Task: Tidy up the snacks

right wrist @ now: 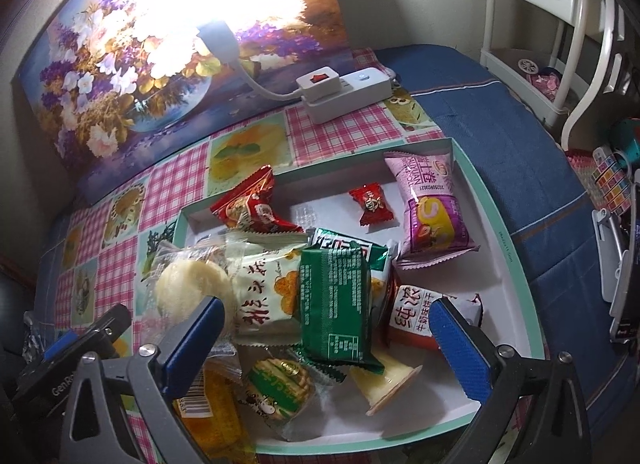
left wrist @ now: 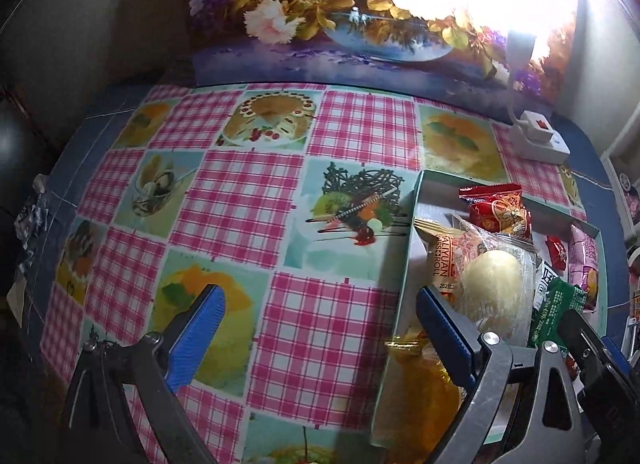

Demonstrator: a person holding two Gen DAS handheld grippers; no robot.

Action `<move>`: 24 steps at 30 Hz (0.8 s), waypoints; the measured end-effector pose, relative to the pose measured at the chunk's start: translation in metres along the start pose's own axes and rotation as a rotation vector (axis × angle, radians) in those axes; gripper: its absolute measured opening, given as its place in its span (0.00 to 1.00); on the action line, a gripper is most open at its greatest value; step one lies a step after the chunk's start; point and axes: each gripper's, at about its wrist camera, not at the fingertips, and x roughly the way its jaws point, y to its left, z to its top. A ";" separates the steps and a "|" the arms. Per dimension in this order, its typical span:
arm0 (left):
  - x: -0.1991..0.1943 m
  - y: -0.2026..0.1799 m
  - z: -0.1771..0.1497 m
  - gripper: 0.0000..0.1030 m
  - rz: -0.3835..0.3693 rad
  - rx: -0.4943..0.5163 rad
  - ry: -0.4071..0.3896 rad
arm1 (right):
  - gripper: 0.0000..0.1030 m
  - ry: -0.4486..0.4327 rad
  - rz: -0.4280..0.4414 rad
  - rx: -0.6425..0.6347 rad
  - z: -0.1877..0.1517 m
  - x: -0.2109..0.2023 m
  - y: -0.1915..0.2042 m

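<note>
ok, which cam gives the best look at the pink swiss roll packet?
Right wrist. The pink swiss roll packet lies in full view at the far end of the box, print readable and nothing over it. Left wrist catches only a sliver of it at the frame's right edge, behind the box wall.

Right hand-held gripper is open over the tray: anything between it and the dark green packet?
Nothing visible. The dark green packet lies on top of the pile in the tray, uncovered, with the right hand-held gripper open above it and straddling it.
</note>
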 end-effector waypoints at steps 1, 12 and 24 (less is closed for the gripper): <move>-0.003 0.002 0.000 0.93 -0.001 -0.002 -0.006 | 1.00 0.001 0.003 0.001 -0.001 -0.001 0.000; -0.036 0.045 -0.033 0.93 0.086 0.021 -0.057 | 1.00 -0.051 0.033 -0.056 -0.031 -0.035 0.017; -0.045 0.065 -0.074 0.93 0.104 0.129 -0.085 | 1.00 -0.033 0.057 -0.133 -0.079 -0.046 0.032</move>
